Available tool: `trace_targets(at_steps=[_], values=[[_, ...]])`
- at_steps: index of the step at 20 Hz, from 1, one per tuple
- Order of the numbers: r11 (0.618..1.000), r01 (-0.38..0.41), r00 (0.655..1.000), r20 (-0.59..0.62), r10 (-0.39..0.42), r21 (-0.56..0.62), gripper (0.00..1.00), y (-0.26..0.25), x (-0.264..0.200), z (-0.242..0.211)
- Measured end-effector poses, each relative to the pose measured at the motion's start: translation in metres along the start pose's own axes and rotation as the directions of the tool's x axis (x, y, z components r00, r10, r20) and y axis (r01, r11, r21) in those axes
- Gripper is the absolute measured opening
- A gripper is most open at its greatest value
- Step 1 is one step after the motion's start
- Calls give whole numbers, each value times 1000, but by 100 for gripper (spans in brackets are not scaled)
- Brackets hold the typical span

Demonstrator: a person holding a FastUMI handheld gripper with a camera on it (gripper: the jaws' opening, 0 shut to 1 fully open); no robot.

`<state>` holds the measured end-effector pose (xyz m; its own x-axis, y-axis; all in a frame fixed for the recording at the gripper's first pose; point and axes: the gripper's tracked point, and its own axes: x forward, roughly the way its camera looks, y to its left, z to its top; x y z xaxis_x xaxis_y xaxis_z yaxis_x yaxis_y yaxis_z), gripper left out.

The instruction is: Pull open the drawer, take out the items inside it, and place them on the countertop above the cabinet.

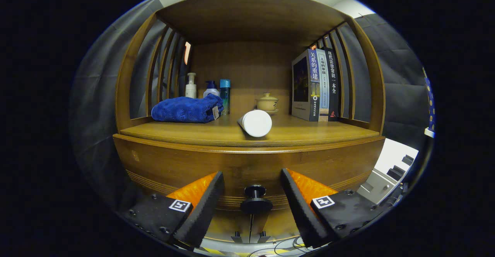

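The drawer knob (255,199), a small dark round pull on a short stem, sits on the cabinet's drawer front (247,172), between the fingers and just ahead of them. The gripper (252,193) has its fingers spread wide, one on each side of the knob and clear of it, holding nothing. The knob looks hard and smooth, so a slip is likely unless the fingers close behind its flared head, on the stem. The wooden drawer should be stiff and may take a steady, straight pull. It looks shut, and what it holds is hidden.

Above the drawer front is the bench (201,133), the cabinet's wooden top, framed by slatted side walls. A white cylinder (255,123) lies on its side near the front edge; it looks light and would roll easily. To the left lies a folded blue towel (187,110), soft and limp. Behind the towel stand a pump bottle (191,86), a second pump bottle with a blue head (211,89) and a teal-capped can (225,95). A small lidded ceramic cup (267,103) sits at the back, fragile by the look of it. Three upright books (315,84) lean against the right wall.
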<state>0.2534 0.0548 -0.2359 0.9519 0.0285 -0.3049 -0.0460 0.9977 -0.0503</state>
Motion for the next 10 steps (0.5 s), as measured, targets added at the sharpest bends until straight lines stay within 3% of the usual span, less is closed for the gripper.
trace_targets(at_steps=[6, 10], values=[[1000, 0, 999, -39, 0, 2, 99, 0, 3, -10], [997, -56, 998, -36, 58, 60, 99, 7, -23, -3]])
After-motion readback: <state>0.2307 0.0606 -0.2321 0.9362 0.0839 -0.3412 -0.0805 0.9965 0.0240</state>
